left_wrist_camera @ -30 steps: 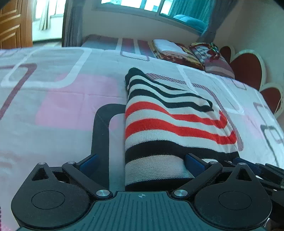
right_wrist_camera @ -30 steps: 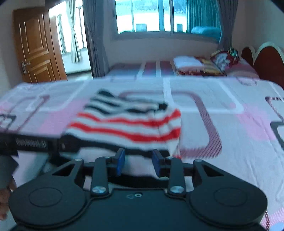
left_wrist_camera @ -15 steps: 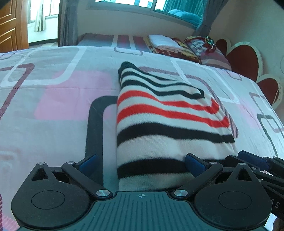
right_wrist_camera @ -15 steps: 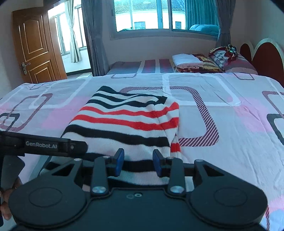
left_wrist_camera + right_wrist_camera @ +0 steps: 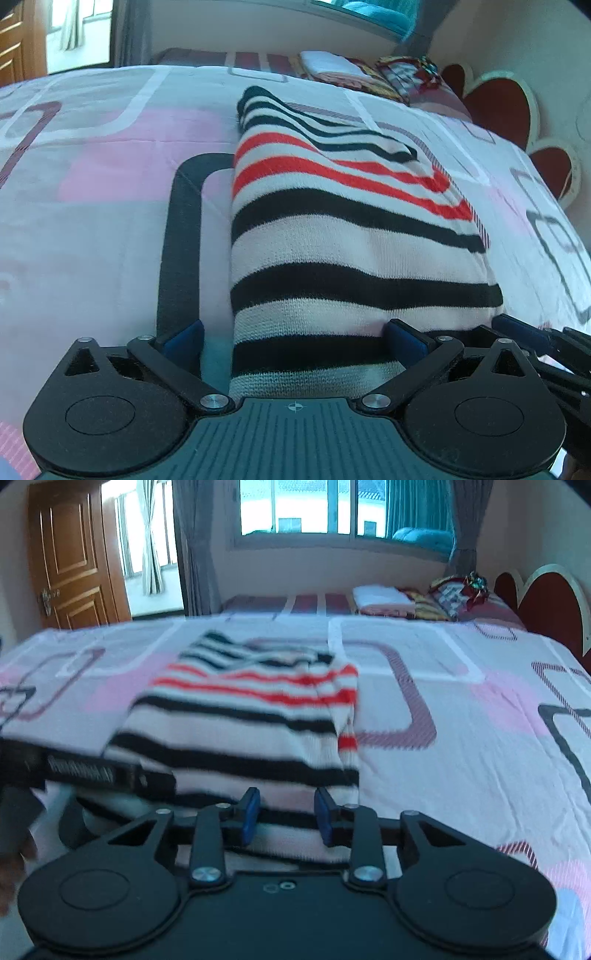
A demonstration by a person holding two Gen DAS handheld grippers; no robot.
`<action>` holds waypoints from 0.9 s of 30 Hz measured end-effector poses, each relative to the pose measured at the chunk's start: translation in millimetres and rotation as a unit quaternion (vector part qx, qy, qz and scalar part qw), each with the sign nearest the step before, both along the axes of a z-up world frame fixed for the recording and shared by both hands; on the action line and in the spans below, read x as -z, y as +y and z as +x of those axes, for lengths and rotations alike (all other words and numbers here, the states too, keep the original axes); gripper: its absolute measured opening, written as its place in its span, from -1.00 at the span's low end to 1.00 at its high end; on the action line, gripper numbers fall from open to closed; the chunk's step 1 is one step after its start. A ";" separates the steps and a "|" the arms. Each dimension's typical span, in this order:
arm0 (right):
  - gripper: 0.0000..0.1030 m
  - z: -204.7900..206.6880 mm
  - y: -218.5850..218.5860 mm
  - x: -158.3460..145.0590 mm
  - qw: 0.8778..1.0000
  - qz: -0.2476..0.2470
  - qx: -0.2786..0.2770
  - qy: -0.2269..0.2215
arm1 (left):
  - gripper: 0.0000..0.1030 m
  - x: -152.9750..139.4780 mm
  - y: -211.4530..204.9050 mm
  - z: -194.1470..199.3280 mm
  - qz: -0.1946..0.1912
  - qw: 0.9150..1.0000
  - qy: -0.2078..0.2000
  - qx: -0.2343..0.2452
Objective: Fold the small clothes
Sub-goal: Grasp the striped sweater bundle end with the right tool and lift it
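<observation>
A folded knit garment (image 5: 332,229) with black, red and white stripes lies flat on the bed; in the right wrist view this garment (image 5: 251,716) is blurred. My left gripper (image 5: 295,339) is open wide, and the garment's near left corner lies between its blue pads (image 5: 404,339). My right gripper (image 5: 286,814) sits over the near right edge with its jaws closing, and fabric lies between the pads with a gap still showing. The right gripper's fingers (image 5: 535,343) show at the left wrist view's right edge, and the left gripper's arm (image 5: 92,771) crosses the right wrist view's left side.
The bedsheet (image 5: 461,738) is pink and white with rounded rectangle prints. Folded clothes and pillows (image 5: 417,598) lie at the far end. A red heart-shaped headboard (image 5: 498,107) stands at the right, and a wooden door (image 5: 70,557) at the far left.
Both grippers have moved a little forward and lower over the garment's near edge. The right gripper's pads stand slightly closer together. The garment has not shifted.
</observation>
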State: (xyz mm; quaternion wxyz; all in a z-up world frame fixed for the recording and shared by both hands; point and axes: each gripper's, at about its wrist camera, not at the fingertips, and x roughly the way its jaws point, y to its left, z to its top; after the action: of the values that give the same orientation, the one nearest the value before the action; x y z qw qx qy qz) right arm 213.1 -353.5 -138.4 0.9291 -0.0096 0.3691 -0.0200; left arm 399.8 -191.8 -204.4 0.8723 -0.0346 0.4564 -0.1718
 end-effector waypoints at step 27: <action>0.26 39.8 -58.1 -16.1 0.988 0.148 0.040 0.003 | 0.99 -12.5 16.3 51.5 -0.073 0.997 0.023 -0.029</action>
State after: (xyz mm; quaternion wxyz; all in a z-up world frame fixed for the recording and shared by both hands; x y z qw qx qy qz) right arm 252.9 -411.5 -122.3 0.9176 0.1429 0.3709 -0.0022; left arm 451.3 -175.6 -191.9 0.8612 -0.1152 0.4617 -0.1786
